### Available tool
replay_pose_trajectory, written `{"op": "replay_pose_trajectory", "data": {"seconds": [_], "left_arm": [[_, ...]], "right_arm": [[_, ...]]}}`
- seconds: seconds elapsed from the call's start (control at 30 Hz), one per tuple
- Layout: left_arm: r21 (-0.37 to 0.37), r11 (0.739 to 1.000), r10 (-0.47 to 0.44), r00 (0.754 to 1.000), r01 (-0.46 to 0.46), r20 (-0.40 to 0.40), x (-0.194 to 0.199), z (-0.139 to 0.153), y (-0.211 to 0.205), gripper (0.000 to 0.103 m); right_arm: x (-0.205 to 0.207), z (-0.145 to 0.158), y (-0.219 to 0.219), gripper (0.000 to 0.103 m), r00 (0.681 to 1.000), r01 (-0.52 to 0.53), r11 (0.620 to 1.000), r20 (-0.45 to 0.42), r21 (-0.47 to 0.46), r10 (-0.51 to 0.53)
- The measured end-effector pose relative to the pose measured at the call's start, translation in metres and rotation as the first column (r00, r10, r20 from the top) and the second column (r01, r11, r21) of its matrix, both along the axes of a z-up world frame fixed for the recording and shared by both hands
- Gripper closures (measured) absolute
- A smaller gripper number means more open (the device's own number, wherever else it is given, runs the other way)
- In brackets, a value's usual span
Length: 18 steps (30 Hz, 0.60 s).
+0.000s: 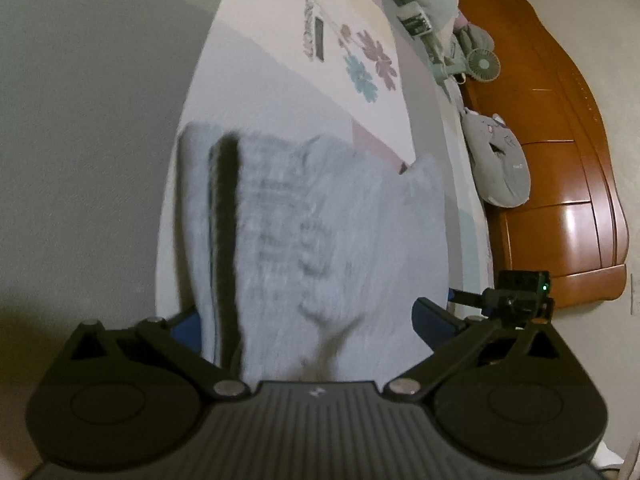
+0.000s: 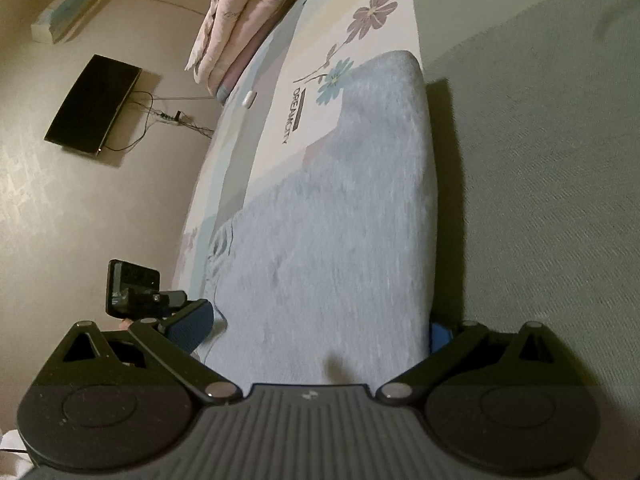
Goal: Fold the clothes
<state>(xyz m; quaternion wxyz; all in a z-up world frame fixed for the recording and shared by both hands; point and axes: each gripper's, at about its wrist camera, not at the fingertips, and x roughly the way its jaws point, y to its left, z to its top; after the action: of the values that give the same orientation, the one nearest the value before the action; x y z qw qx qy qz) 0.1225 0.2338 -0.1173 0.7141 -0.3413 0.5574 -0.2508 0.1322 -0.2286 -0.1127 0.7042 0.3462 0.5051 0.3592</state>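
Observation:
A light grey garment (image 1: 320, 220) lies on a bed sheet (image 1: 280, 60) printed with flowers; a dark stripe (image 1: 224, 220) runs along one side of it. My left gripper (image 1: 312, 320) is open, and the cloth lies between its wide-set blue pads (image 1: 434, 316). In the right wrist view the same grey garment (image 2: 340, 220) stretches along the bed's edge. My right gripper (image 2: 316, 328) is open too, its fingers (image 2: 192, 326) spread on either side of the cloth, with the right pad mostly hidden by it. Each gripper shows at the side of the other's view.
A wooden headboard (image 1: 560, 160), a grey plush toy (image 1: 496, 160) and a small fan (image 1: 482, 64) sit at the bed's head. A folded pink quilt (image 2: 240, 20) lies at the far end. On the floor are a black flat panel (image 2: 92, 104) and a power strip (image 2: 168, 116).

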Motion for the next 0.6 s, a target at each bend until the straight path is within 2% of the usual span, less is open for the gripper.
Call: {"op": "replay_pose_trajectory", "data": {"seconds": [0.3,0.4,0.6], "left_arm": [[-0.05,0.999,0.013,0.999,-0.011,0.04,0.015,-0.004,-0.002,0.002],[-0.071,0.997,-0.002,1.0,0.004,0.026,0.006,-0.005,0.001,0.002],[-0.094,0.995,-0.025,0.999,0.027,0.024,-0.009,-0.009,0.007,0.002]], "right_arm": [[0.021,-0.001,0.009,0.0,1.0,0.02,1.0,0.023,0.021,-0.021],[0.019,0.0,0.011,0.0,1.0,0.023,0.999,0.019,0.024,-0.024],[0.012,-0.002,0.011,0.0,0.999,-0.043,0.998,0.001,0.047,0.043]]}}
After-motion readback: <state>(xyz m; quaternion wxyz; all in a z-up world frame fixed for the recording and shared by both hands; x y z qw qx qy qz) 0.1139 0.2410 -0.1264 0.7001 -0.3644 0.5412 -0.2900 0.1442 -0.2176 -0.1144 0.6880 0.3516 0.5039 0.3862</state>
